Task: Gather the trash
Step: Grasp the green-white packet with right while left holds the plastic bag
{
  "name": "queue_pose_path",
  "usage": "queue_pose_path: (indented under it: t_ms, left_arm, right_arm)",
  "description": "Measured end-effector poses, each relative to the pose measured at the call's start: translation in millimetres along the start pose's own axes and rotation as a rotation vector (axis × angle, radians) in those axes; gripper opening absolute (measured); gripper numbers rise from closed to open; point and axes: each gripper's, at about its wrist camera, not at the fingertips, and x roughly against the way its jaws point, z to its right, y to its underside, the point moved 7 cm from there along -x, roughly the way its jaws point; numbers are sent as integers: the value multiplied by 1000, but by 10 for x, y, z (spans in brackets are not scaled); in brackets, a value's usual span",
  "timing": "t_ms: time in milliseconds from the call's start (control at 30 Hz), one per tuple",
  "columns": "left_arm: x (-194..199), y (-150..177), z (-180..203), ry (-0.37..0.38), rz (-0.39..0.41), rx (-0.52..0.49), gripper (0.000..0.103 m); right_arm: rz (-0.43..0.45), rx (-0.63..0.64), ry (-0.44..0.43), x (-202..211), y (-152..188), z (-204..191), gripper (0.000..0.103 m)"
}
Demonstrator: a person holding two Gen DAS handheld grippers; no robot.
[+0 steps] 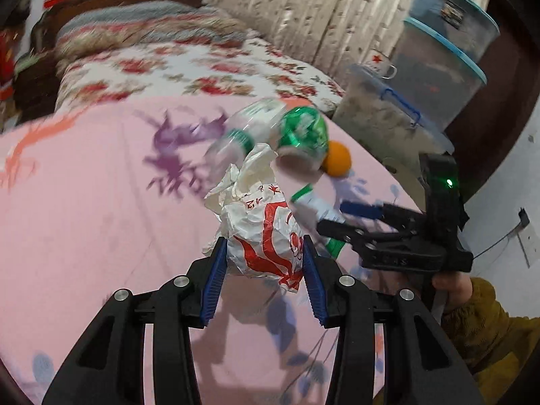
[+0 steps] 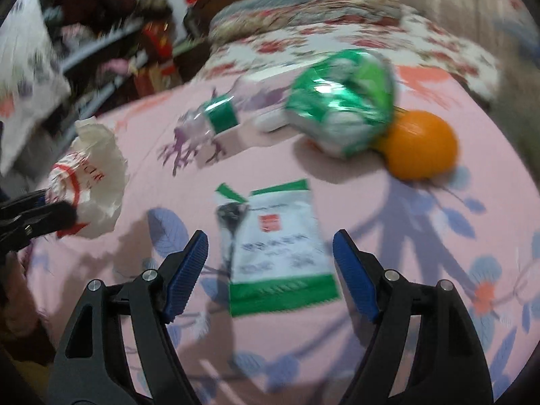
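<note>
**Crumpled wrapper gripped, sachet lying between open fingers**

Left gripper (image 1: 265,258): clamped on a crumpled white-and-red paper wrapper (image 1: 260,233), blue pads pressed against both its sides, held up off the pink floral bedsheet (image 1: 101,202). Seen also from the right wrist view, at the far left, with the wrapper (image 2: 91,182) bulging beyond the black fingers.

Right gripper (image 2: 270,270): fingers spread wide apart, nothing between the pads, hovering low over a flat white-and-green sachet (image 2: 280,253) that lay on the sheet (image 2: 422,236) between and just beyond the fingertips. From the left wrist view, found to the right of the wrapper (image 1: 347,217), with the sachet's end (image 1: 314,206) showing beside its tips.

Farther off on the bed: a clear plastic bottle with a green label (image 2: 219,118), blurred; just right of it a crushed green can (image 2: 341,108); touching the can's right side, an orange (image 2: 420,145).

At the far right beyond the bed: stacked clear storage bins (image 1: 438,67) against a curtain (image 1: 303,10). At the head of the bed, a floral quilt (image 1: 189,71).
</note>
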Motion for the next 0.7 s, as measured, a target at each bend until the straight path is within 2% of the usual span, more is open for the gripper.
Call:
queue_pose_path:
  t_ms: [67, 100, 133, 167, 200, 300, 400, 533, 700]
  left_arm:
    - [9, 80, -42, 9, -3, 19, 41]
    - [0, 91, -40, 15, -6, 26, 41]
    - [-3, 104, -31, 22, -8, 30, 41]
    - [1, 109, -9, 29, -9, 28, 41]
    - [-1, 105, 22, 36, -8, 21, 41]
    - [-33, 83, 126, 60, -15, 4, 41]
    - [-131, 27, 307, 86, -38, -23, 41]
    - [-413, -171, 812, 147, -81, -103, 41]
    - [-992, -461, 1577, 222, -151, -201, 41]
  right_arm:
    - [-30, 40, 52, -95, 6, -53, 75]
    - [-24, 71, 96, -101, 9, -59, 61]
    - [-22, 93, 131, -89, 15, -40, 52]
    - [-25, 90, 111, -57, 28, -44, 26]
    - [-32, 73, 115, -19, 46, 4, 16]
    - [-4, -13, 79, 152, 128, 208, 9]
    - [81, -100, 54, 424, 147, 456, 9]
    - [169, -187, 82, 724, 203, 863, 9]
    - [239, -281, 163, 1014, 373, 1559, 9]
